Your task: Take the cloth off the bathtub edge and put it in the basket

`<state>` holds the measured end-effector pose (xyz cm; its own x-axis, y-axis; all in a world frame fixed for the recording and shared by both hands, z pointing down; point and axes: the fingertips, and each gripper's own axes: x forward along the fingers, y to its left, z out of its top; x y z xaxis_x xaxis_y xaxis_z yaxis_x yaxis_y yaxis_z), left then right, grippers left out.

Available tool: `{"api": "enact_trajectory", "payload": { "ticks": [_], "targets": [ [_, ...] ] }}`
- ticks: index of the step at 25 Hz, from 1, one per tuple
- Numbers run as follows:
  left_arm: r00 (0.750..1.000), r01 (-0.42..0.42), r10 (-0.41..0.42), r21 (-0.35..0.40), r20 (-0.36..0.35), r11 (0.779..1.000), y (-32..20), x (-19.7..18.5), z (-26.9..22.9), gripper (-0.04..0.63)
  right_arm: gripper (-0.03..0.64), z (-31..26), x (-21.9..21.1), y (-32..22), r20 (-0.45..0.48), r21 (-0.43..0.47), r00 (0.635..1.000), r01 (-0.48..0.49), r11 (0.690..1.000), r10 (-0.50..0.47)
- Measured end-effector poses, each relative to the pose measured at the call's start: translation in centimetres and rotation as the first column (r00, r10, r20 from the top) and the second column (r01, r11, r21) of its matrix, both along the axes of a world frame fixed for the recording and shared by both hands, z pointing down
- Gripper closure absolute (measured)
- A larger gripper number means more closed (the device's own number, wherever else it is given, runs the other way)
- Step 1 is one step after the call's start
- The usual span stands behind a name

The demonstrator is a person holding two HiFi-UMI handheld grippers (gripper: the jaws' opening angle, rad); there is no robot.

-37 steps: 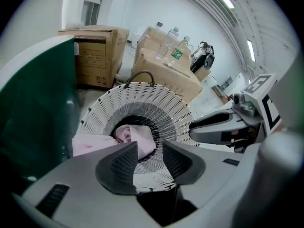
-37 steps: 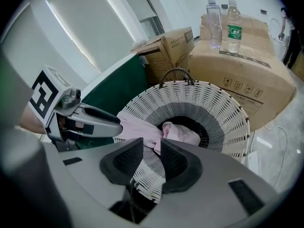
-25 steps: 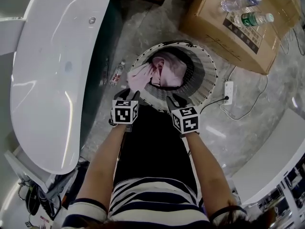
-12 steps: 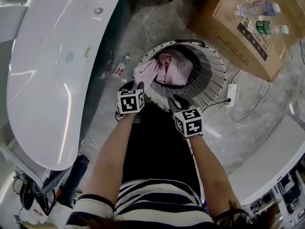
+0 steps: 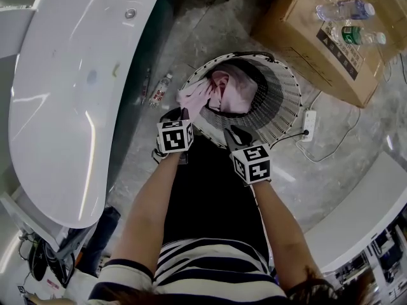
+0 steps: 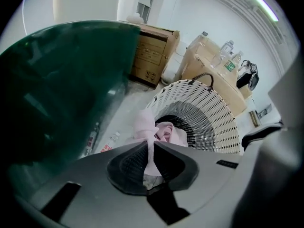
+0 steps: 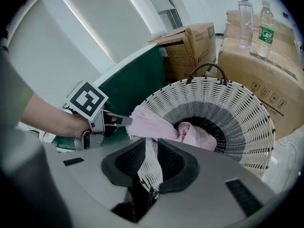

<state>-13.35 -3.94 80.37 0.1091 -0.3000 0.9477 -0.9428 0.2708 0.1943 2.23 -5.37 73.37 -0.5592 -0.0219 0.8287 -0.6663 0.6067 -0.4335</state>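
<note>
A pink cloth (image 5: pixel 226 94) lies in the white wicker basket (image 5: pixel 286 100), with one fold draped over the near-left rim. My left gripper (image 5: pixel 184 114) has just been closing, and its jaws are shut on that fold (image 6: pixel 142 122), a thin strip of which is pinched between the pads (image 6: pixel 124 163). My right gripper (image 5: pixel 231 132) sits at the near rim. Its jaws have also just been closing and press on a strip of the basket's wicker rim (image 7: pixel 151 158). The white bathtub (image 5: pixel 76 94) is at the left, its edge bare.
A cardboard box (image 5: pixel 318 43) with two water bottles (image 5: pixel 346 9) stands behind the basket. A power strip (image 5: pixel 308 124) and its cable lie on the floor to the right. A small bottle (image 5: pixel 159 91) lies beside the tub's green side (image 6: pixel 57 80).
My left gripper has come down to the cloth fold on the basket's rim and closed on it. The right gripper has stayed at the near rim.
</note>
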Motion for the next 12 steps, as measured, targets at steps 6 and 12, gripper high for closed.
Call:
{"api": "enact_trajectory", "payload": {
  "ticks": [6, 12],
  "targets": [
    [0.997, -0.071, 0.071, 0.003, 0.021, 0.997, -0.4, 0.5, -1.0, 0.565, 0.523, -0.3, -0.5, -0.1, 0.014, -0.001, 1.000, -0.005, 1.000, 0.005],
    [0.983, -0.183, 0.184, 0.066, -0.002, 0.981, -1.6, 3.8, -3.6, 0.565, 0.525, -1.0, -0.2, -0.8, 0.024, 0.006, 0.999, -0.033, 0.999, 0.032]
  ]
}}
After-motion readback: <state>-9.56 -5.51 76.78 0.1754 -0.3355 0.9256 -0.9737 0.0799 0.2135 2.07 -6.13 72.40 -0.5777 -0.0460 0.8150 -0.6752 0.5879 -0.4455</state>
